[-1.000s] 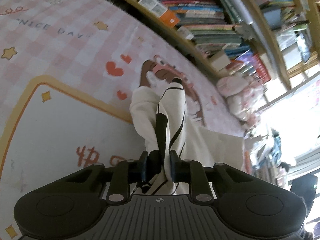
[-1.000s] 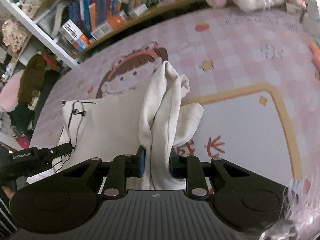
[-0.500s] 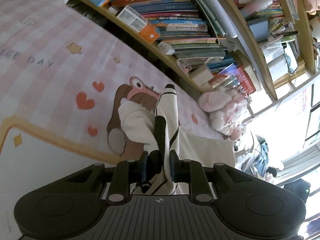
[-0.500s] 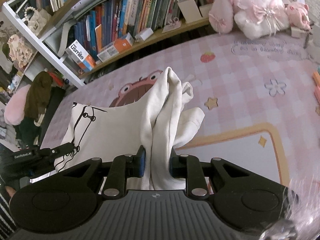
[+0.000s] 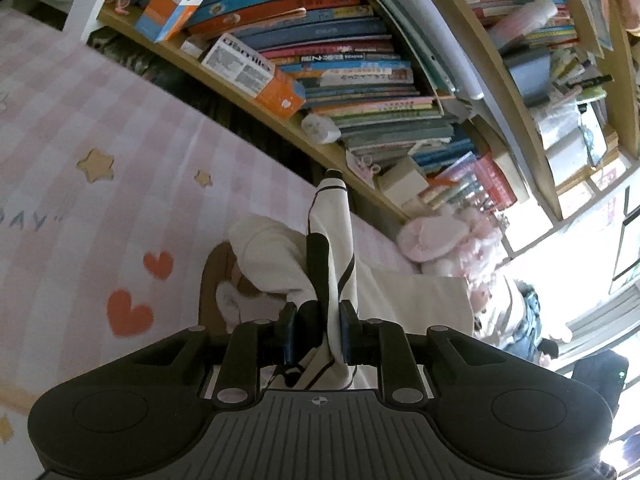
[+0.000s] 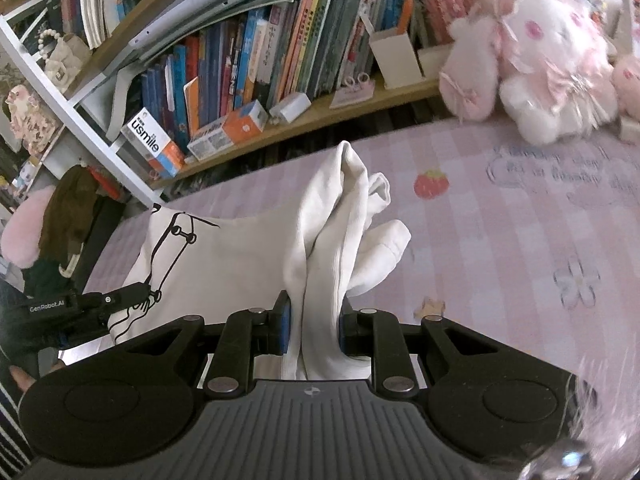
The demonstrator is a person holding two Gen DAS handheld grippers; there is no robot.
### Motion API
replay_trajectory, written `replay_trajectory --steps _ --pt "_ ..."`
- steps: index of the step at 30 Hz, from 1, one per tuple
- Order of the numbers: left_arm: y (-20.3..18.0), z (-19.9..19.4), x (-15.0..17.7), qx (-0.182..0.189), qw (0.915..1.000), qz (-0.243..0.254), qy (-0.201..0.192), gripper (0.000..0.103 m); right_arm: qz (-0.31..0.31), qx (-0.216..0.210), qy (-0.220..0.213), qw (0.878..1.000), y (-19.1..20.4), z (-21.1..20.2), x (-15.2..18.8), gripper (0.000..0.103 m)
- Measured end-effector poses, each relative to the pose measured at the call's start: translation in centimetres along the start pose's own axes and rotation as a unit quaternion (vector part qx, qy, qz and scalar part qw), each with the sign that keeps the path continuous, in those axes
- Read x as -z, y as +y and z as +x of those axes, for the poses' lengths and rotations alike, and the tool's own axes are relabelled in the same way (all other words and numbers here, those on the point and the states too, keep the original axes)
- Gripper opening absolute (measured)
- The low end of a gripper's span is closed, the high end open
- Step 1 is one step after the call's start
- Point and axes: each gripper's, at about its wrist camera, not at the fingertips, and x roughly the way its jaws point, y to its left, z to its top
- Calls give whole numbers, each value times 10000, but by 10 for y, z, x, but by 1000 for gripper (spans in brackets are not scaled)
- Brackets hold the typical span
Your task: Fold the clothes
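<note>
Right wrist: both the right gripper [image 6: 312, 332] and left gripper [image 5: 316, 332] pinch the white garment [image 6: 224, 256] near the bookshelf [image 6: 280, 120].

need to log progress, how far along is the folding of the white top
Done: both claws have gripped the white top. In hand: the left claw and right claw each pinch a bunched edge, lifted above the pink bedspread. Left: no neat fold shows; the top needs laying over and flattening.

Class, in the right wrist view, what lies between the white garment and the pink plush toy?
Only bare pink checked mat, printed with a strawberry, between white garment and plush toy.
</note>
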Motion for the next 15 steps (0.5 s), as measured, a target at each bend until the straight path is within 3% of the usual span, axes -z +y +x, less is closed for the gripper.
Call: replay_trajectory --steps 15 --pt "13 55 -55 13 9999 -1 -152 20 38 -110 -107 9999 -20 58 -55 19"
